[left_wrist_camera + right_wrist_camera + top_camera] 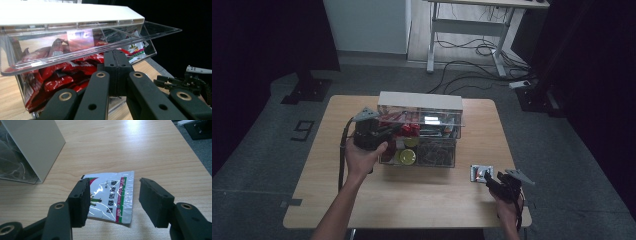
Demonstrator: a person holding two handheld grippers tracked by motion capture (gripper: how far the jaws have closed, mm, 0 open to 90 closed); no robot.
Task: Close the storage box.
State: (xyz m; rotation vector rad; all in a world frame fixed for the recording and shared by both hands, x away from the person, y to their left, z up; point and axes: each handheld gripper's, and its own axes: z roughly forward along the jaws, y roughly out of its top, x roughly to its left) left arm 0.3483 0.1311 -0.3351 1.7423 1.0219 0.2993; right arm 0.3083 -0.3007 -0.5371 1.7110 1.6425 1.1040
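Scene: a person at a light wooden desk [412,195] works a hand-held gripper in each hand.
Organizer: a clear plastic bin unit [419,135] with a white top stands at the middle of the desk, toward the far edge. Its compartments hold red packets [62,75], yellow-green round items and other sachets.
Lid: the hinged clear flap [100,47] of the upper compartment stands raised, open toward the person.
Left gripper [384,132]: held at the bin's left front. In the left gripper view its fingers are pressed together, with nothing visible between them, just below the raised flap. Judgement: the closed fingers probably prop the flap to keep the compartment accessible; actual contact cannot be confirmed.
Right gripper [113,200]: low over the near right corner of the desk, fingers spread, one on each side of the sachet, not yet closing on it.
Sachet [111,195]: a flat silver packet with green and pink print, lying flat on the desk, well apart from the bin. Judgement: it is set up for a pinch pick, likely for transfer into the open compartment.
Surface: pale wood grain, bare apart from the bin and sachet, with a bright glare patch.
Room: dim; grey floor, dark curtains at both sides, a white desk frame and loose cables beyond.
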